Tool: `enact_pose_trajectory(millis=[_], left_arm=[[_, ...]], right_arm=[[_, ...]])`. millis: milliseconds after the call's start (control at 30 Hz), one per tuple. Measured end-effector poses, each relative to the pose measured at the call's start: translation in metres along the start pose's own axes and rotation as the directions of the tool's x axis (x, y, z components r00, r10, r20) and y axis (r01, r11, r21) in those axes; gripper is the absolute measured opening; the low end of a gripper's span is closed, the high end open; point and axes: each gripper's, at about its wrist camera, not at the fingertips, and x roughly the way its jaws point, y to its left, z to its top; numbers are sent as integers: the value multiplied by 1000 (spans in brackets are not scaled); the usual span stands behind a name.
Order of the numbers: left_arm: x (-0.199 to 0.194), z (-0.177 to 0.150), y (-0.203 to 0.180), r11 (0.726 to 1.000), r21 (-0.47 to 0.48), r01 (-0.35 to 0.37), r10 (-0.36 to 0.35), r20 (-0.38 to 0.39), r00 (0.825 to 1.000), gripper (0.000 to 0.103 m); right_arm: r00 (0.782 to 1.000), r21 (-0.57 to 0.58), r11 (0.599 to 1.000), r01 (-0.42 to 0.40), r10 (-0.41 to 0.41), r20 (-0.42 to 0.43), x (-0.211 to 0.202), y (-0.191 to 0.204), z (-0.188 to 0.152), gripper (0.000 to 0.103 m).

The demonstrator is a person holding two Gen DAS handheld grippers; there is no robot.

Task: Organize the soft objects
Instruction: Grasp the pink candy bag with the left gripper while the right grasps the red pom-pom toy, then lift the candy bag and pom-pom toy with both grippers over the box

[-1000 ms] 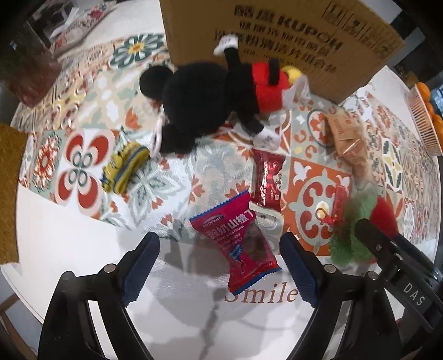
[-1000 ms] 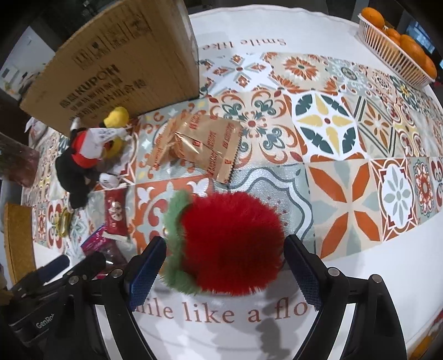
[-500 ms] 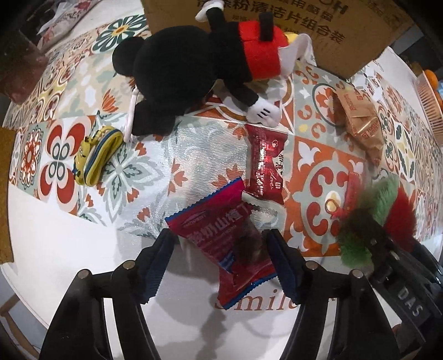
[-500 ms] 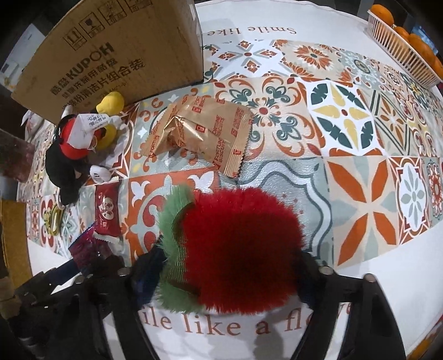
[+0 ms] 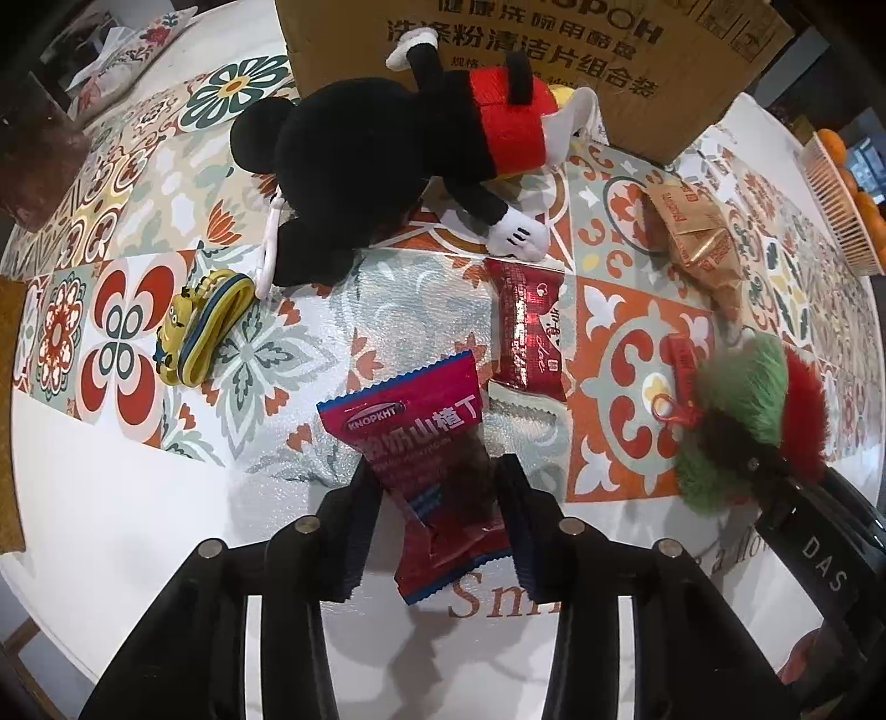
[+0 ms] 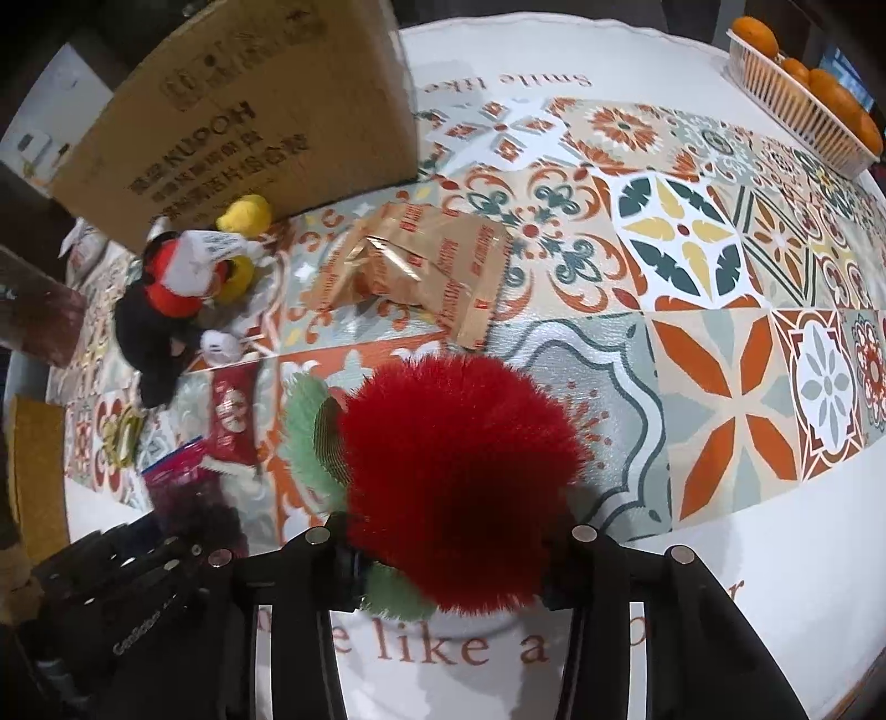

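While both tools sit low over the tablecloth (image 6: 720,526), I read the scene like this:

Left gripper (image 5: 437,515): my fingers are clamped on the magenta snack packet (image 5: 421,443), one pad pressed against each long edge; its lower end sticks out toward the camera over the white border with the "Smile" lettering.

Right gripper (image 6: 448,554): my fingers are closed around the red furry pompom (image 6: 454,476), squeezing its lower part; the green fluffy leaf (image 6: 310,443) fans out on its left side.

Pompom seen from my left camera: far right, near the edge of the cloth (image 5: 758,421).

Mouse plush (image 5: 387,160): lying on the patterned tiles, touching the cardboard box (image 5: 554,50) behind it.

Dark red sachet (image 5: 529,332): flat on the cloth, just beyond the magenta packet.

Gold wrapper (image 6: 410,271): crumpled, between box and pompom.

Yellow minion charm (image 5: 194,327): beside the plush, left of the packets.

Basket of oranges (image 6: 797,94): far corner, well apart from everything I hold.
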Motion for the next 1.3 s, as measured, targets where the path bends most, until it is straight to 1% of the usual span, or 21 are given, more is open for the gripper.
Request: enact_pose_trajectory(millis=[33,133,300,467,700,967,1100,1300], left_arm=[[-1,-1,1,1000,5,5,-5,7,1000,37],[-3,-6,5,999,28,27,-28,26,999,37],[-5,-13,12,996,35,88,-89,43,995,36],[-18,-23,20,993,46,109,-113,85,990,36],[-44,-22,26,991,61,122,-130,152,980,36],[-73,-15,20,986,78,145,-159,228,961,36],[-89,-10,19,984,80,162,-178,268,947,36],[-114,-7,21,982,93,163,-185,325,928,36]], right_arm=[[1000,-7,1000,-2,2,6,-2,2,-2,44],[1000,-18,1000,-20,21,16,-8,6,-8,44],[999,-48,998,-36,37,32,-22,18,-20,44],[997,-68,996,-55,58,49,-32,30,-25,44],[992,-89,993,-75,83,96,-52,39,-24,44],[981,-109,990,-89,106,163,-80,46,-19,44],[973,-120,989,-88,111,204,-95,49,-15,44],[958,-134,987,-93,125,258,-115,54,-10,44]])
